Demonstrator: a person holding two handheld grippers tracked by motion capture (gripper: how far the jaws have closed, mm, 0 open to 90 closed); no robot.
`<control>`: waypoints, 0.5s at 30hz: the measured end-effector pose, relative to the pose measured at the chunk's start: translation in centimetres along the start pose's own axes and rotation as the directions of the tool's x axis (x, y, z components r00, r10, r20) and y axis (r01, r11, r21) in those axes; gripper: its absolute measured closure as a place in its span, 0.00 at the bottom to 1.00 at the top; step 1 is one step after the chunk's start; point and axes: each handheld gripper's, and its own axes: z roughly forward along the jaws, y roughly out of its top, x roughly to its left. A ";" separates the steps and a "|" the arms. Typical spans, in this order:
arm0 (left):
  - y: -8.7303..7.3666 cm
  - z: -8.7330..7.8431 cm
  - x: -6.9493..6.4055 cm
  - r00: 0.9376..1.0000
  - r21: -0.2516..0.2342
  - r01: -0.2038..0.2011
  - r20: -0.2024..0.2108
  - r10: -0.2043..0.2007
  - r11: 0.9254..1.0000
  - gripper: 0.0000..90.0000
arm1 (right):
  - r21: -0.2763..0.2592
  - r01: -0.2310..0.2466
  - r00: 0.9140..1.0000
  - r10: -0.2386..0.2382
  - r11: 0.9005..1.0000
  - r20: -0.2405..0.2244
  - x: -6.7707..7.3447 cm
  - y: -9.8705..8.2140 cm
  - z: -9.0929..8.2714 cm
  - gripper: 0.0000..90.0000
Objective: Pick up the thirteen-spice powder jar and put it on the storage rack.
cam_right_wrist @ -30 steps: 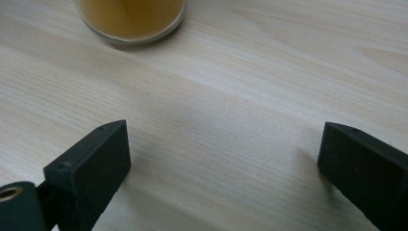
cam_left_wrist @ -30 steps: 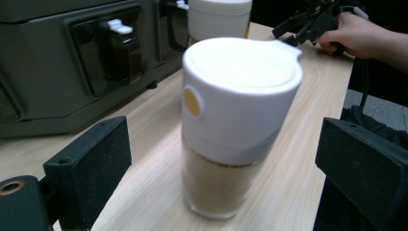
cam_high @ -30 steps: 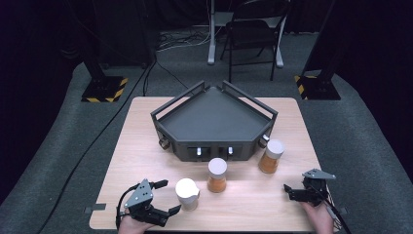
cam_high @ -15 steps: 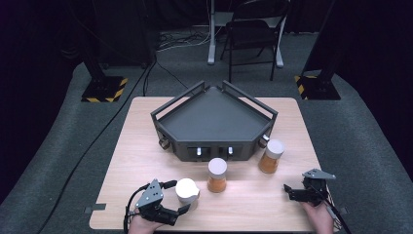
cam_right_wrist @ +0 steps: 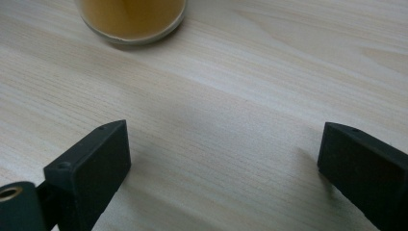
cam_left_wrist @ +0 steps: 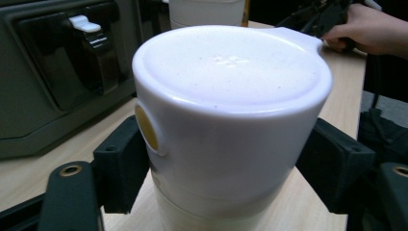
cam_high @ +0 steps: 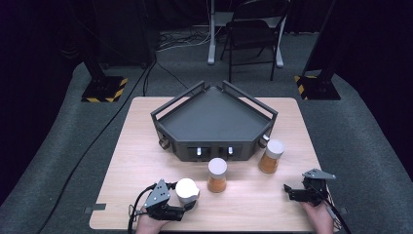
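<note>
White-lidded jar (cam_left_wrist: 226,120) is clamped by the left gripper (cam_high: 187,204) (jaws just closed); right gripper (cam_right_wrist: 223,159) is held apart.

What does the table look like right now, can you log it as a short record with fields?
surface: wooden table
left gripper: jaws just closing, pads against the white-lidded jar
right gripper: jaws open, nothing between them, over bare wood
other jars: two orange-filled jars, upright in front of the tray
tray: dark angular tray, nothing on it
</note>
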 end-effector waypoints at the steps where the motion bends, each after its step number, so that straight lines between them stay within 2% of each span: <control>1: -0.2 0.0 -0.1 1.000 -0.007 -0.008 -0.007 0.008 1.000 0.33 | 0.000 0.000 1.000 0.000 1.000 0.000 0.0 0.0 0.0 0.04; 15: -0.6 0.0 -0.5 1.000 -0.022 -0.019 -0.023 0.018 1.000 0.34 | 0.000 0.000 1.000 0.000 1.000 0.000 0.0 0.0 0.0 0.04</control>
